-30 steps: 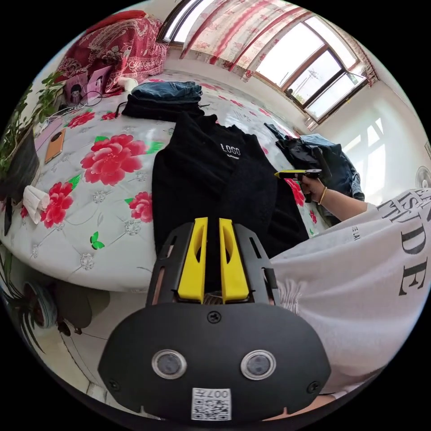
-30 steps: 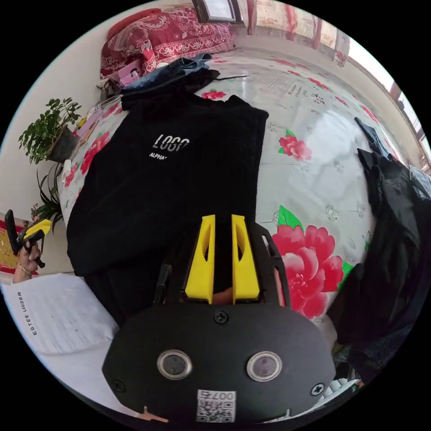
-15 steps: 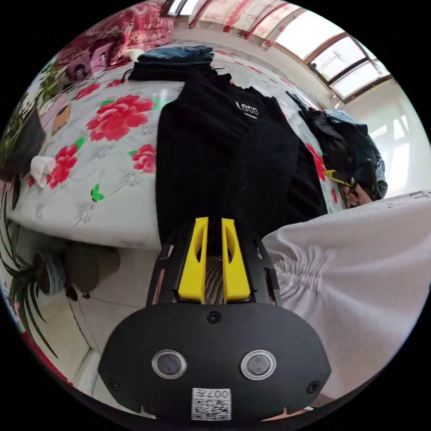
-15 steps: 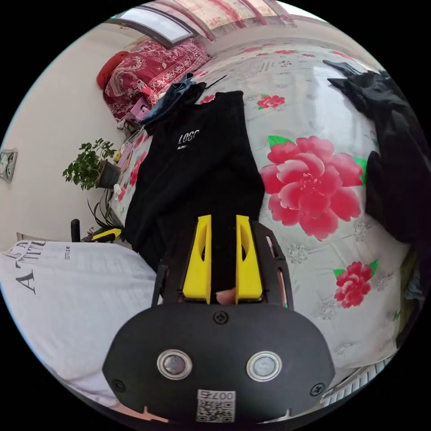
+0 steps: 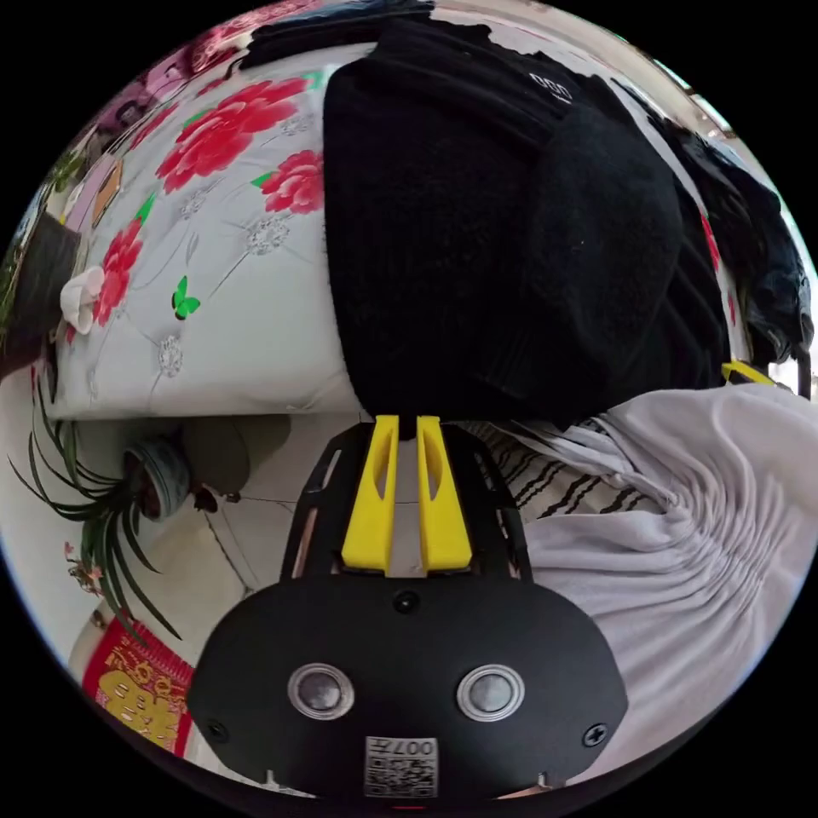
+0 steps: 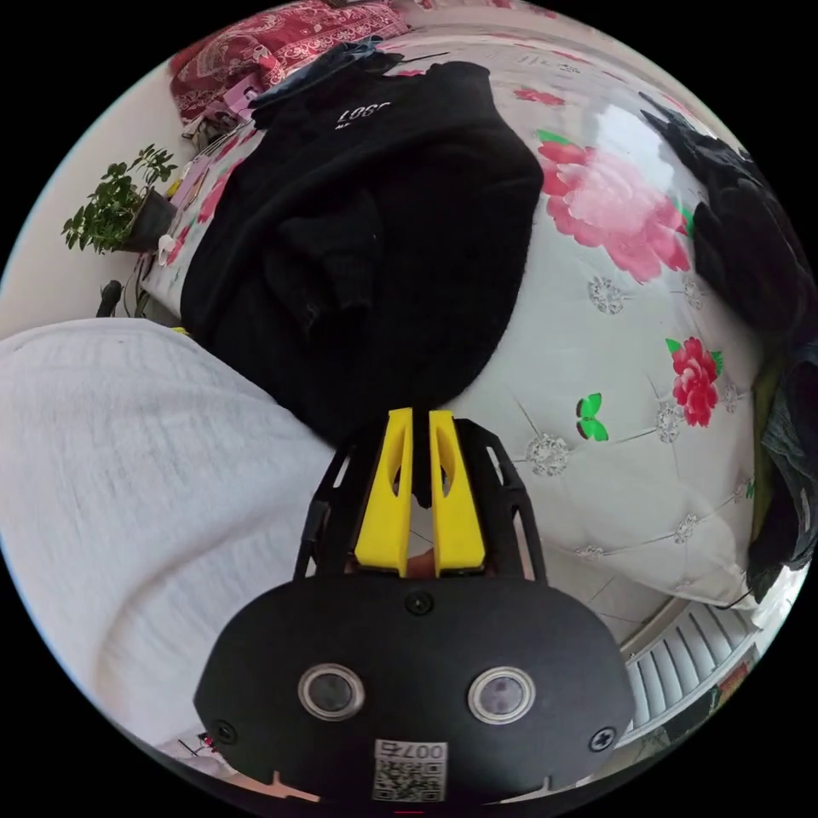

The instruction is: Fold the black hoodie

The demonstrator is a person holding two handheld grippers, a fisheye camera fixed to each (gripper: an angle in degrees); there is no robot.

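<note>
floral bedspread [image 6: 622,375], black hoodie [image 6: 375,221] lengthwise, hem at near edge

The right gripper [image 6: 419,422] has its two yellow jaws nearly together, with the bottom hem of the black hoodie [image 6: 375,221] pinched between their tips at the near edge of the bed [image 6: 622,409]. The hoodie lies flat on the flowered cover, chest print far from the camera. A white shirt [image 6: 128,477] of the person is on the left. A potted plant [image 6: 115,209] stands by the wall, and dark clothes [image 6: 750,247] lie heaped to the right.
</note>
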